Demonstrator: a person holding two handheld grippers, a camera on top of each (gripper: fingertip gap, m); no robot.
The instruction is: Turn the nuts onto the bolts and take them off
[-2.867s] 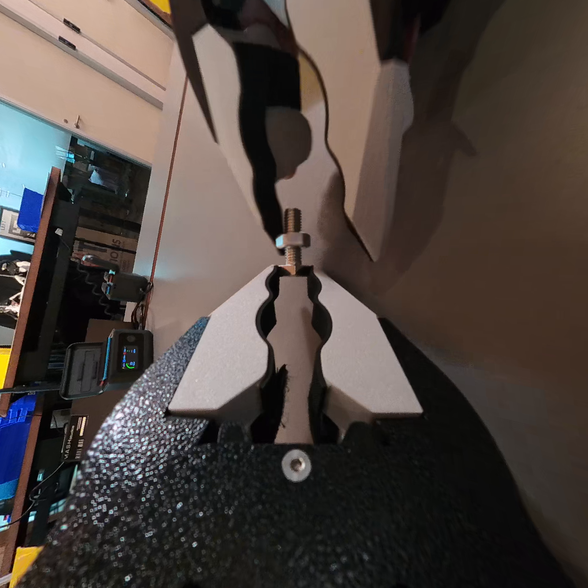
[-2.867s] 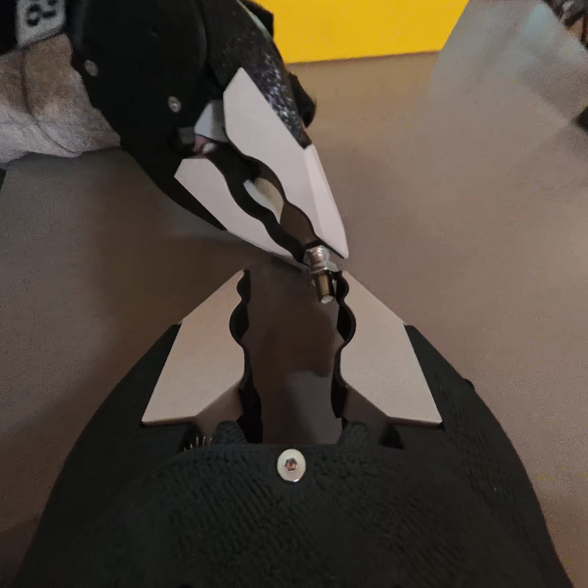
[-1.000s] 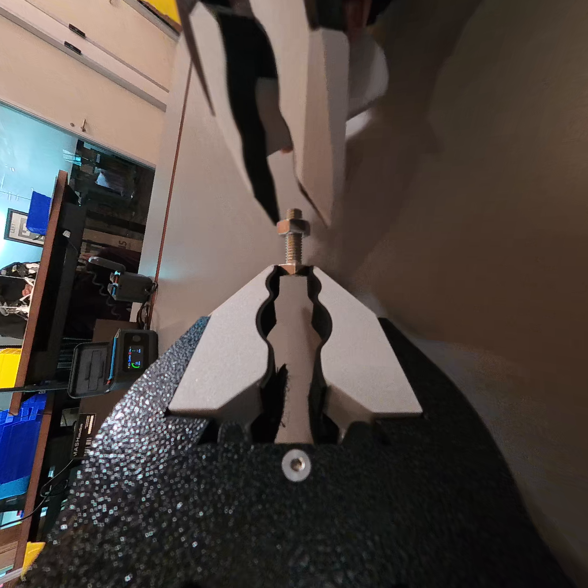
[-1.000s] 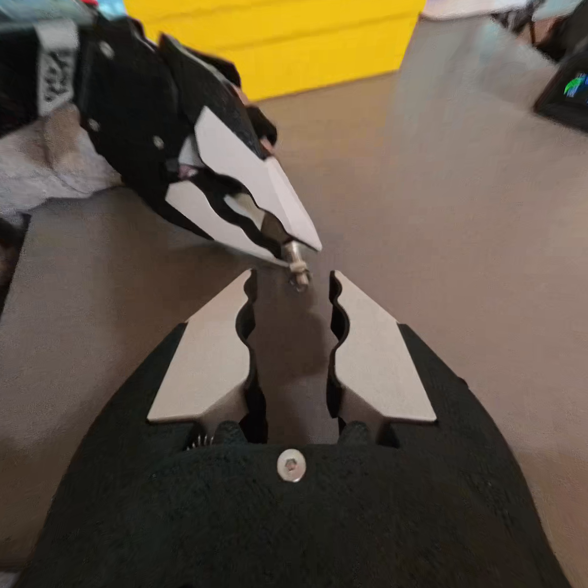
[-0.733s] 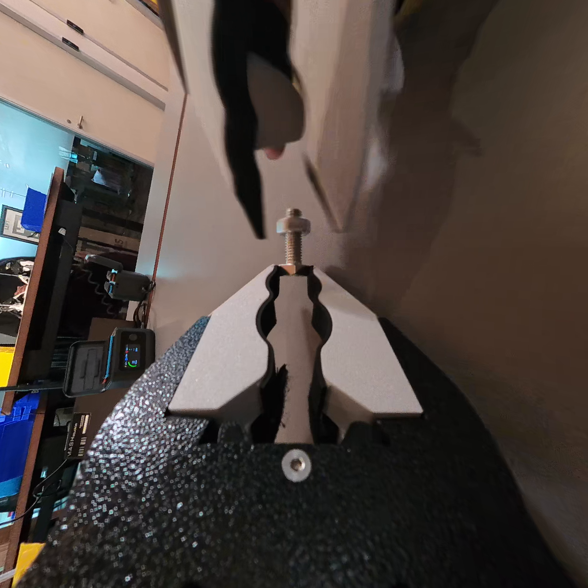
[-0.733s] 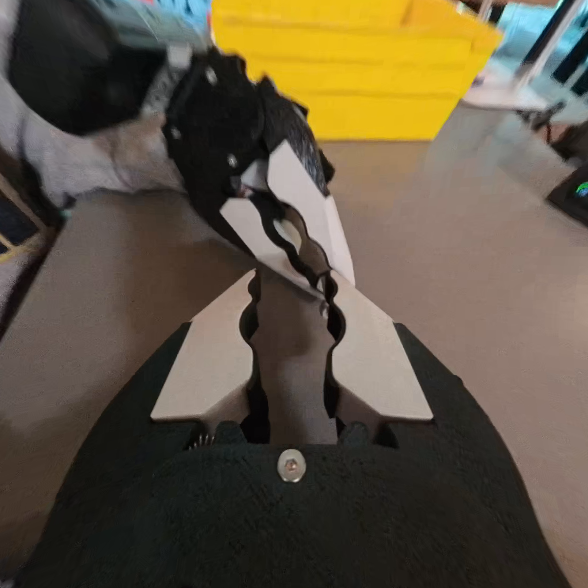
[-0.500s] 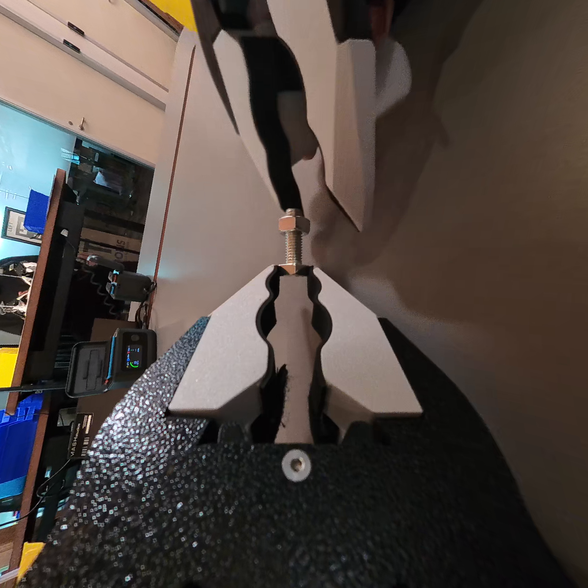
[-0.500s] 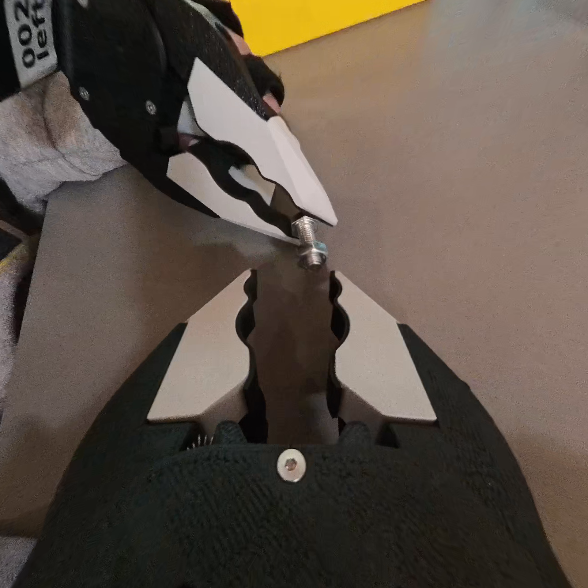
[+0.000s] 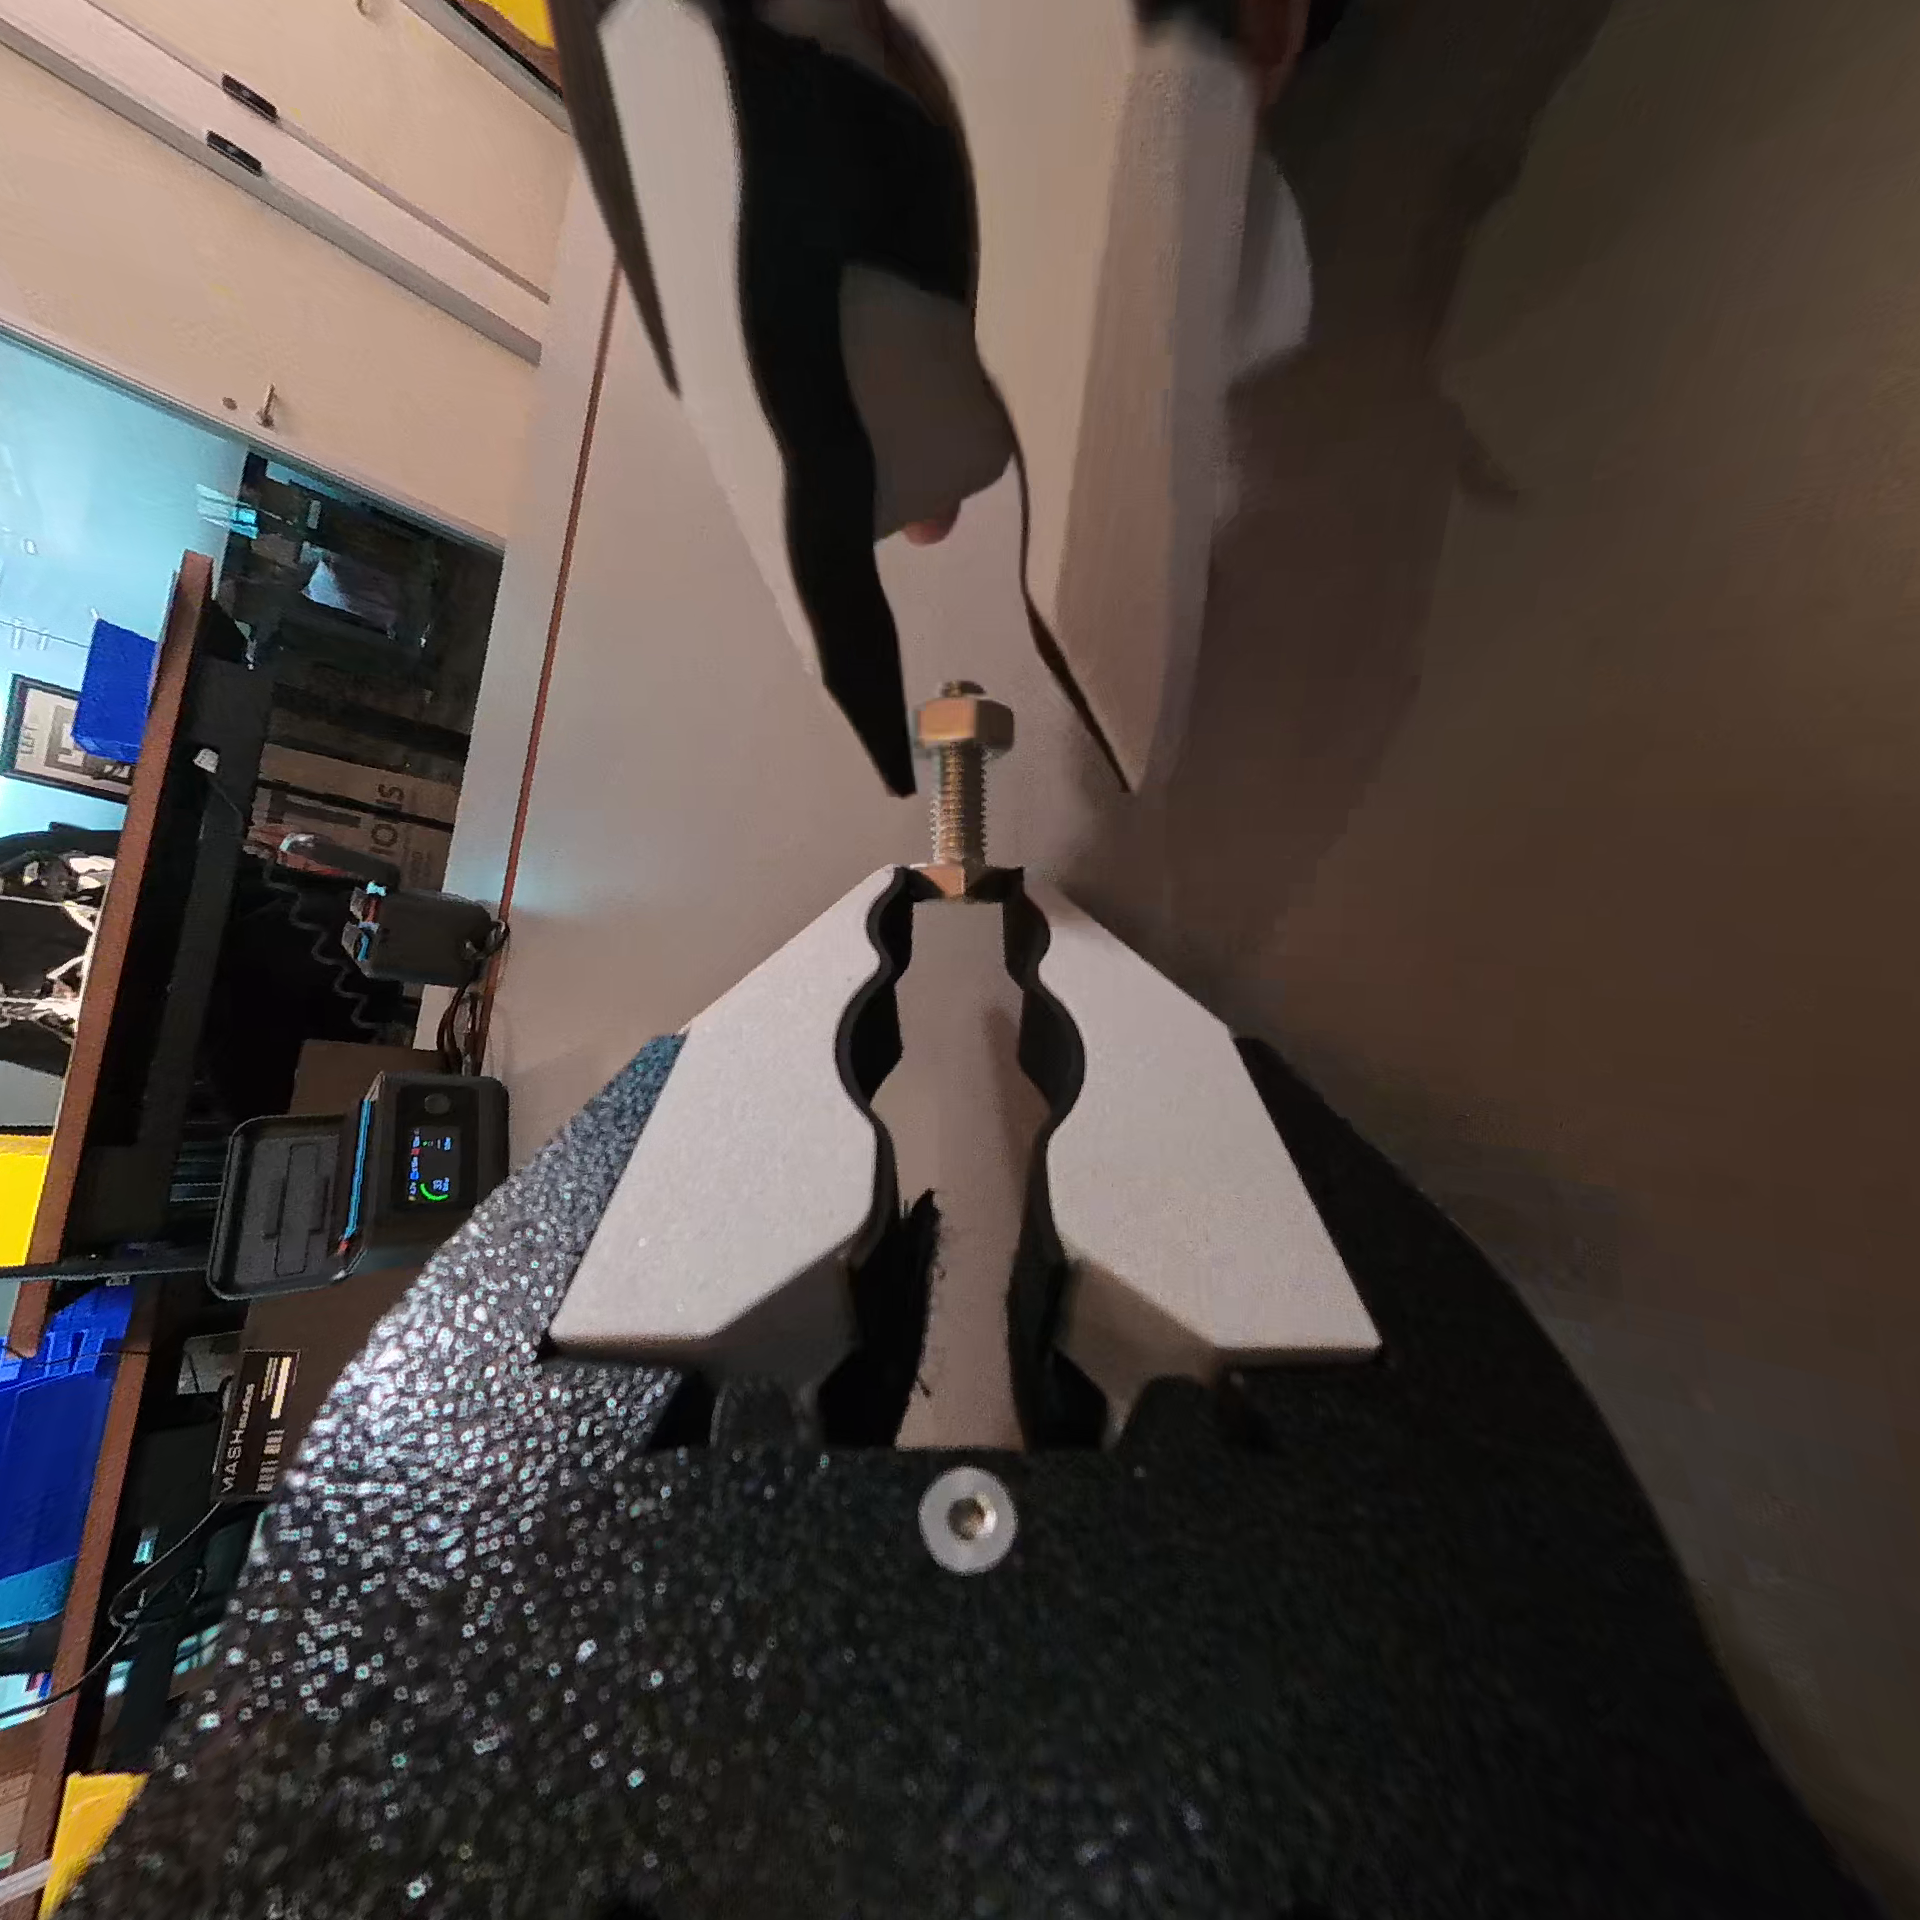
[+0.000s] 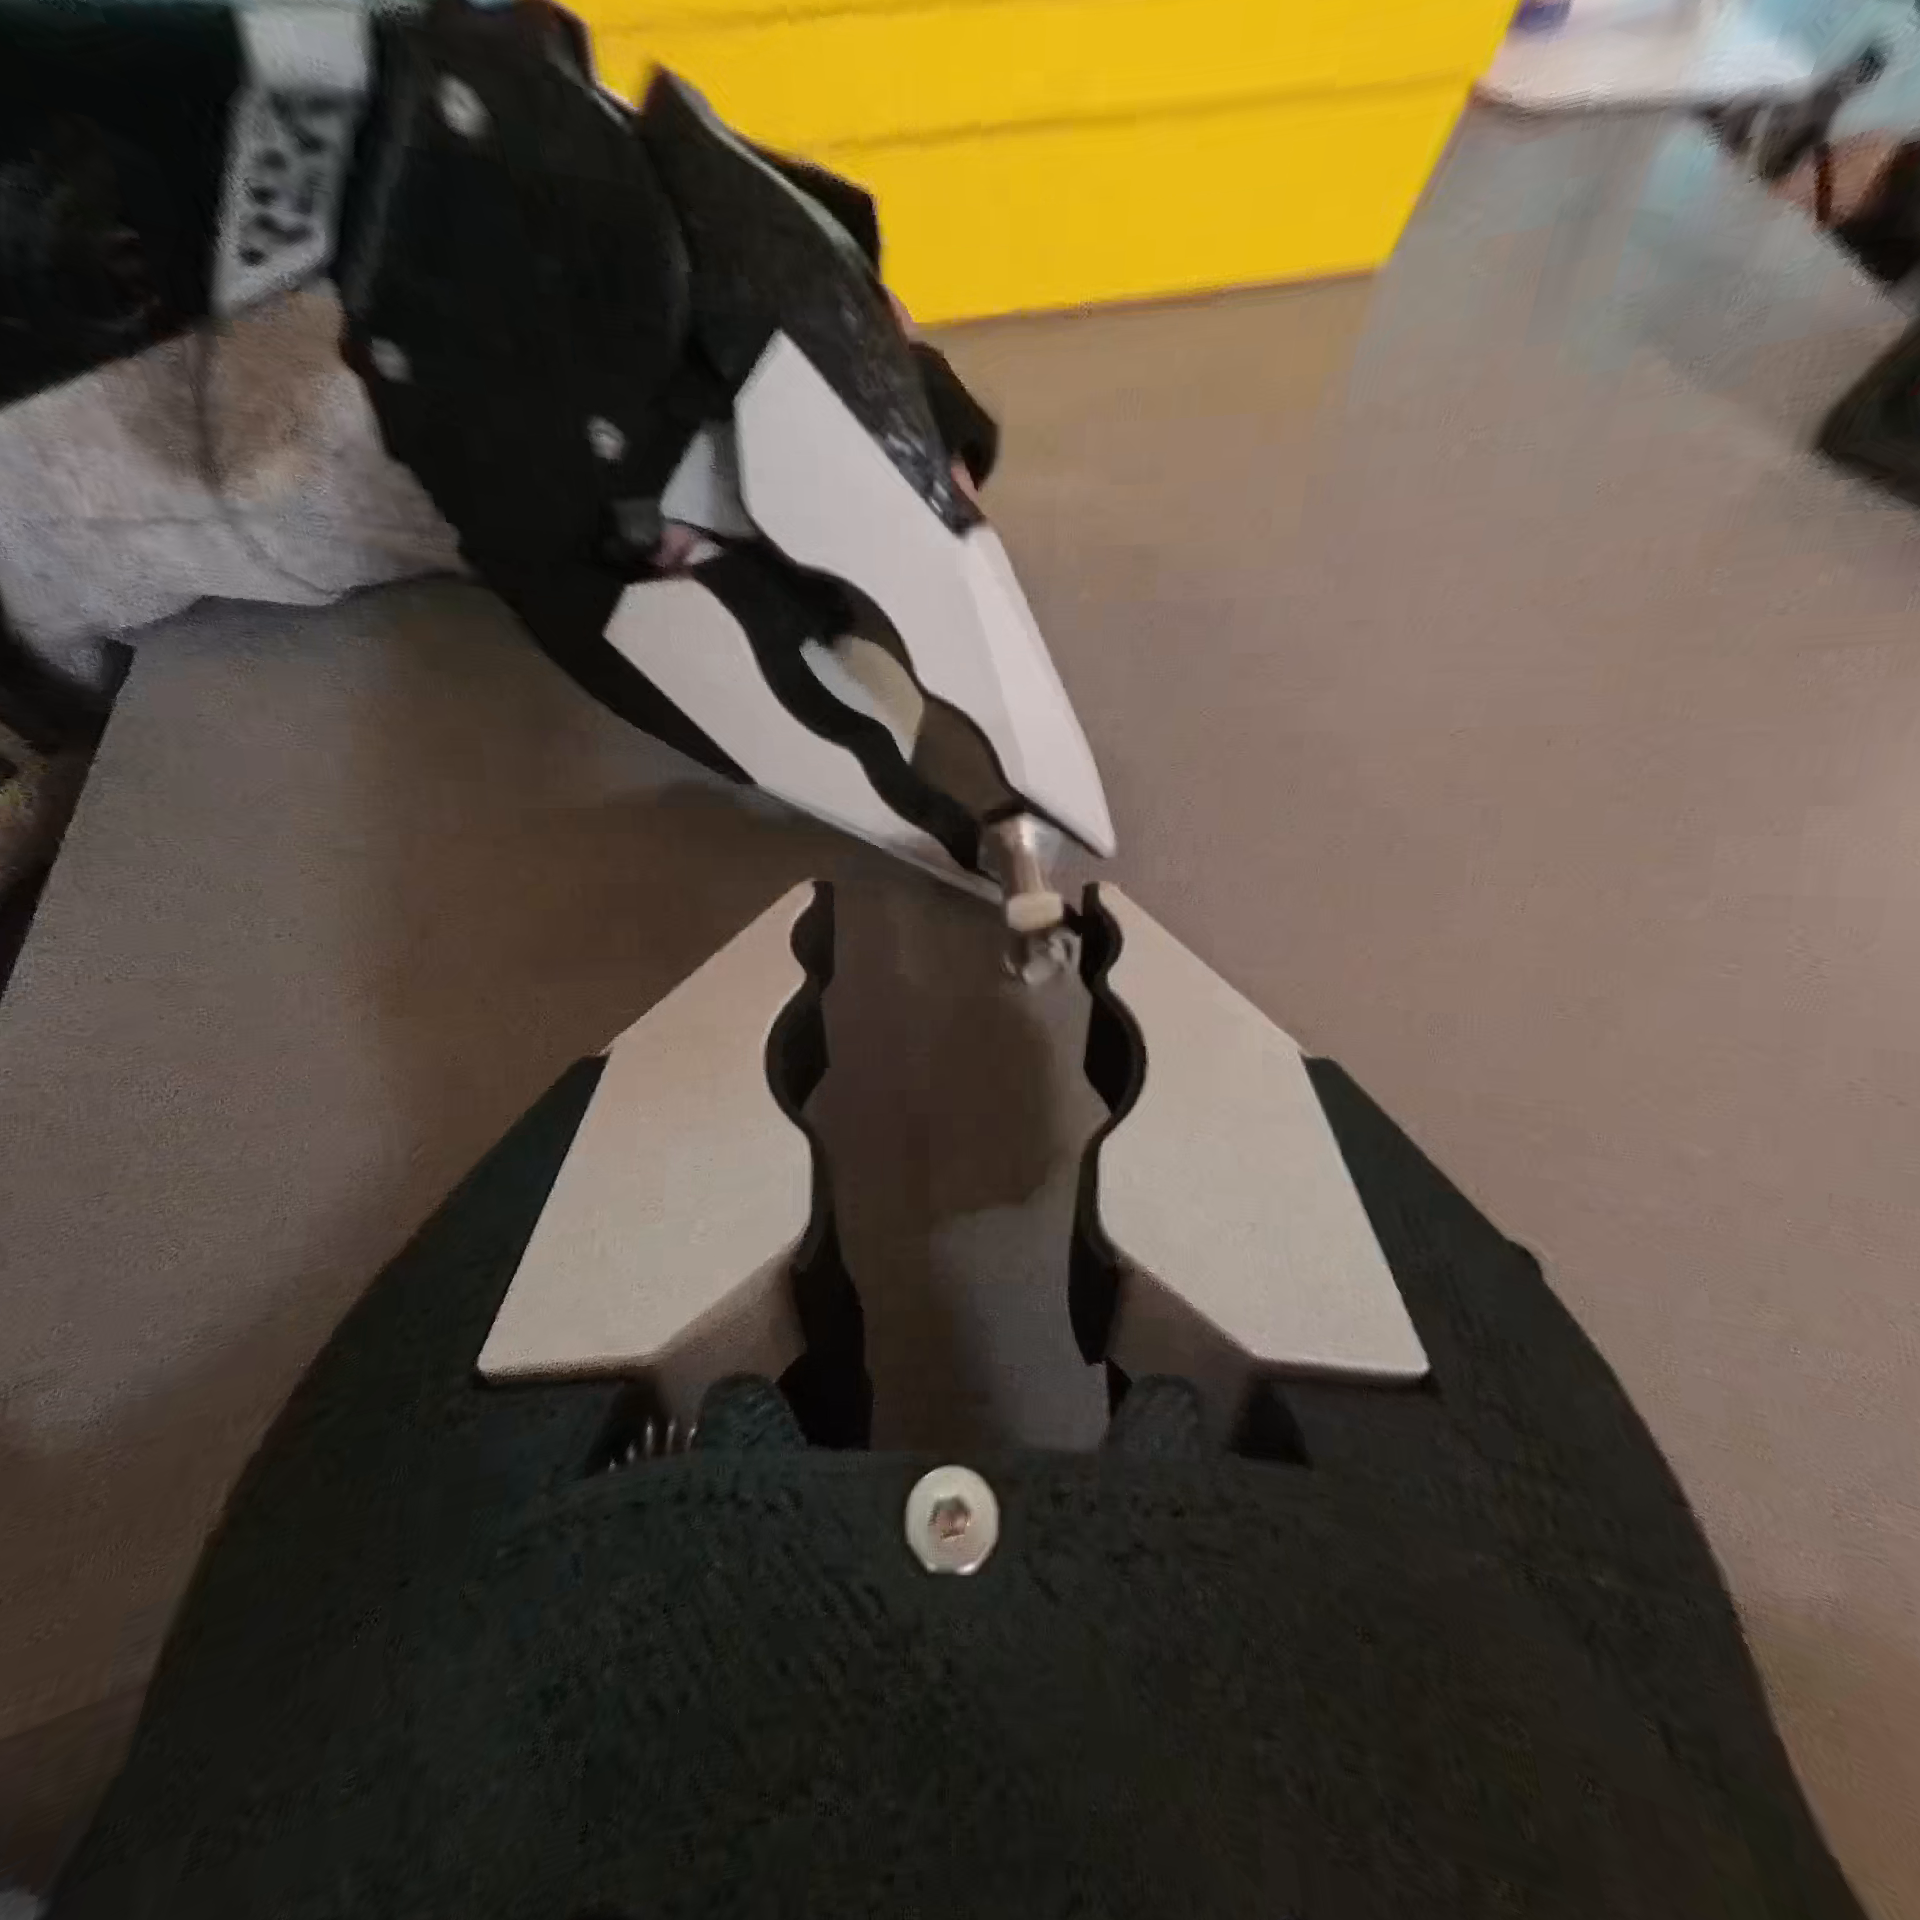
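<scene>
Bolt (image 9: 957, 821) head pinched at left fingers (image 9: 790, 997); nut (image 9: 964, 721) between spread right fingers (image 9: 1101, 623).

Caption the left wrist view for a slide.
Left tool clamps a bolt by its head; open right tool straddles the nut.

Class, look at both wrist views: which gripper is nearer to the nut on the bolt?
Right. The right gripper has its open jaws on either side of the nut, not yet gripping. The left gripper is shut on the bolt head, a shank's length from it.
</scene>
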